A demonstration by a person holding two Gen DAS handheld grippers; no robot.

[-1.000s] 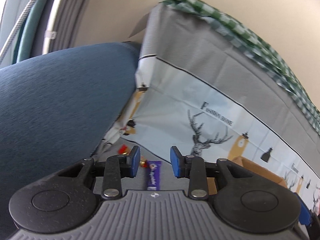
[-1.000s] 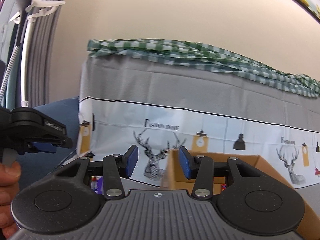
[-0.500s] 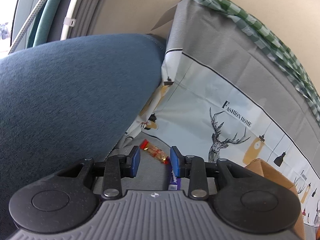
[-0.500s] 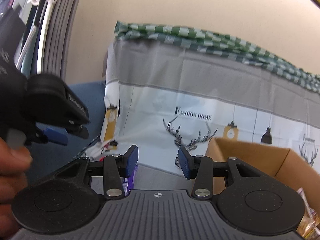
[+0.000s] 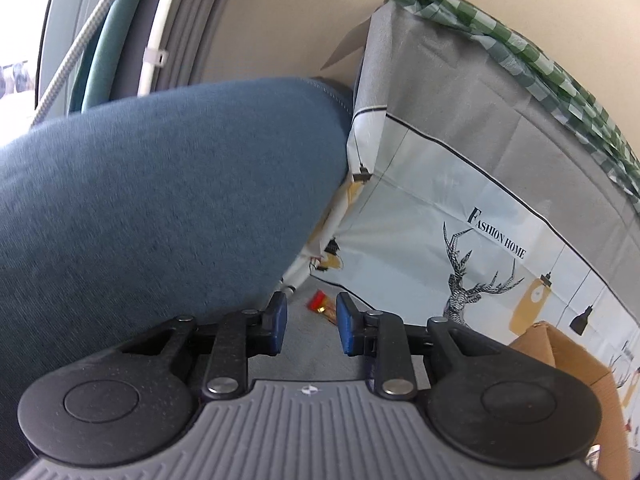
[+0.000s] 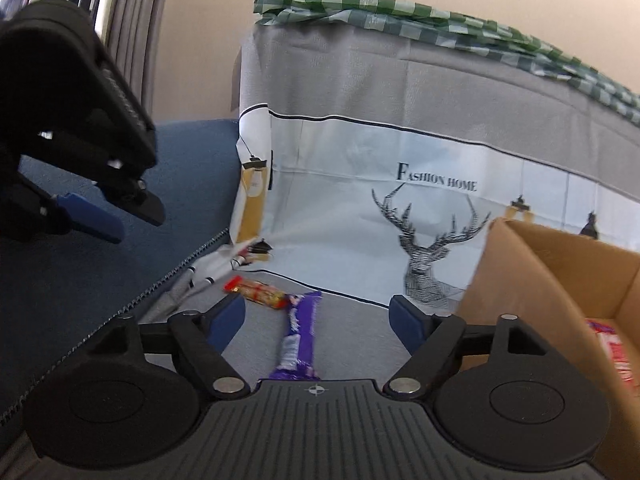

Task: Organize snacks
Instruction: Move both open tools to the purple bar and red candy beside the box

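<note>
On the grey surface (image 6: 352,344), both hand-held grippers empty, left (image 5: 310,322) closing, right (image 6: 318,320) opening

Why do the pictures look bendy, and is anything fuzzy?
Both views bulge like a fishbowl, with dark corners. In the left wrist view the blue cushion is smeared soft, while the deer cloth reads sharp. In the right wrist view the other hand-held gripper at the left edge is a dark blur, and the purple bar is slightly fuzzy.
</note>
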